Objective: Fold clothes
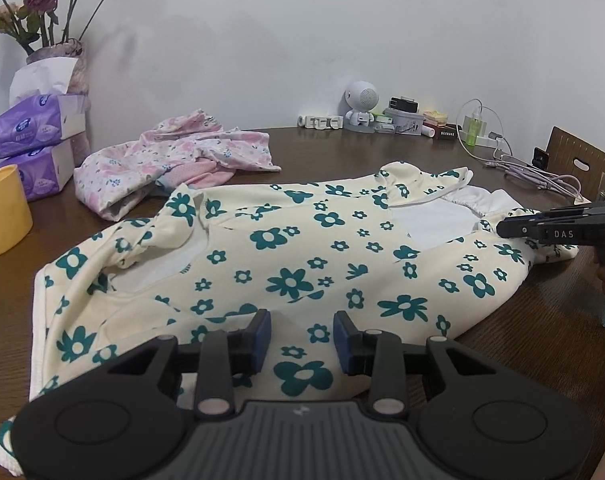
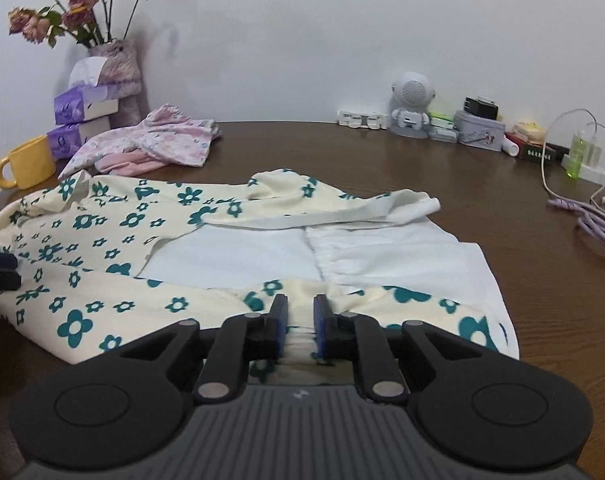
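Observation:
A cream garment with teal flowers lies spread on the brown table, its white lining showing where the fabric is turned back. My left gripper hovers over the garment's near edge, jaws apart, with the cloth lying flat beneath them. In the right wrist view it shows at the left edge as the left gripper. My right gripper is at the garment's other end, with a gathered bit of cream and white fabric pinched between its blue pads. In the left wrist view the right gripper meets the garment's right edge.
A crumpled pink floral garment lies behind. At back left are tissue packs, a yellow mug and a vase of dried roses. A white speaker figure, small boxes and purple cables line the back right.

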The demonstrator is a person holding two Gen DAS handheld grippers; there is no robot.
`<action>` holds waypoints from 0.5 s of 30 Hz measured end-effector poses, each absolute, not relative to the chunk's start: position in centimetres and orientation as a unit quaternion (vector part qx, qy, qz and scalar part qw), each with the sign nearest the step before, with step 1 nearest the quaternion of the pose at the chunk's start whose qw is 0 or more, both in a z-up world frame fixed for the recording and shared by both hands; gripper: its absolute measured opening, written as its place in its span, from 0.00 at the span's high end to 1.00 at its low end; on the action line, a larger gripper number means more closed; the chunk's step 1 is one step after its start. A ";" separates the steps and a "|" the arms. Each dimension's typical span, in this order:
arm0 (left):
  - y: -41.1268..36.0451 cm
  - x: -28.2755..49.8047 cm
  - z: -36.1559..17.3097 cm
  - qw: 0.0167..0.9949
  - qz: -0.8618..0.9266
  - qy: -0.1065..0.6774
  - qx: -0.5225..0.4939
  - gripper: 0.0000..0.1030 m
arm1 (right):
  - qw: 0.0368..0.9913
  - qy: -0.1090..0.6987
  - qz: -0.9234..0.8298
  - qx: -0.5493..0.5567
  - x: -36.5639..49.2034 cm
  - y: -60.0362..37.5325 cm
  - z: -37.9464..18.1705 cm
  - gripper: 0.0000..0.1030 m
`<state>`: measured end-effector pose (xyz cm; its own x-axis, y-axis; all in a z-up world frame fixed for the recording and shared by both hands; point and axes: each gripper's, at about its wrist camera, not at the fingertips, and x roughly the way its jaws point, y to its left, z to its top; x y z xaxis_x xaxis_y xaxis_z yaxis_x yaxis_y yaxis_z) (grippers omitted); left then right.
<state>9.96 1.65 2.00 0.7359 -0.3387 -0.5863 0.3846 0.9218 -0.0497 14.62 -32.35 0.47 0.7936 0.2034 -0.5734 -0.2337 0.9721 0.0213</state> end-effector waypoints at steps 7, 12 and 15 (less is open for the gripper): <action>1.7 10.0 2.0 0.931 -0.193 0.307 0.036 0.68 | 0.948 0.299 0.103 -0.029 14.7 -32.9 0.4 0.92; 1.8 10.0 2.0 0.931 -0.193 0.307 0.034 0.68 | 0.949 0.298 0.091 -0.035 14.7 -33.3 0.4 0.92; 1.9 10.0 2.0 0.931 -0.193 0.307 0.033 0.68 | 0.950 0.298 0.088 -0.038 14.7 -33.4 0.3 0.92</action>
